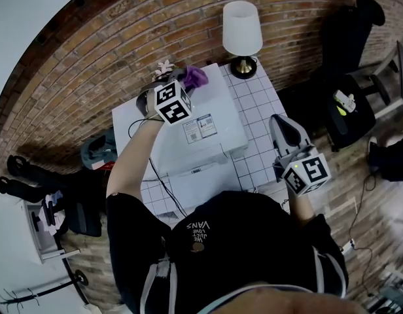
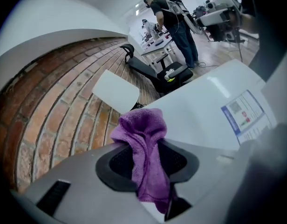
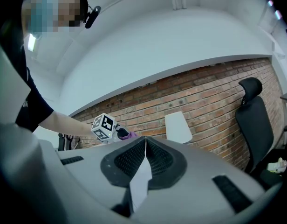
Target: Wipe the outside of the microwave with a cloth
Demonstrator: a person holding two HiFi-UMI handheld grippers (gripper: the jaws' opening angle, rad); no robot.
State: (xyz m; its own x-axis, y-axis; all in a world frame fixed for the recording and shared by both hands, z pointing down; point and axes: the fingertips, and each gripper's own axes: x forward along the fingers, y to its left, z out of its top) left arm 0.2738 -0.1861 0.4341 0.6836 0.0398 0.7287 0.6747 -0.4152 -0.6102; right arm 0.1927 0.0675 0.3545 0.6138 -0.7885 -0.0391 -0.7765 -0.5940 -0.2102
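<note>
A black-shirted shoulder (image 1: 254, 241) fills the bottom of the head view, and both arms reach up from it toward the counter (image 1: 257, 110). The left tool (image 1: 186, 84) is clenched on a purple cloth (image 2: 144, 129). A bunched fold is pinched between the pads, a rounded wad sticks out past the tips, and a tail hangs back toward the handle. It sits over the upper left of the white microwave (image 1: 221, 106), near the back edge. Whether the wad is pressing on the top I cannot tell.

The right tool (image 1: 288, 135) is at centre right, over the counter beside the microwave, its jaws pressed together on nothing.

The cloth looks soft, light and floppy, so a deep pinch on a thick fold should suit it, leaving a fat pad out front. The casing looks smooth and rigid, and probably heavy enough not to slide.
</note>
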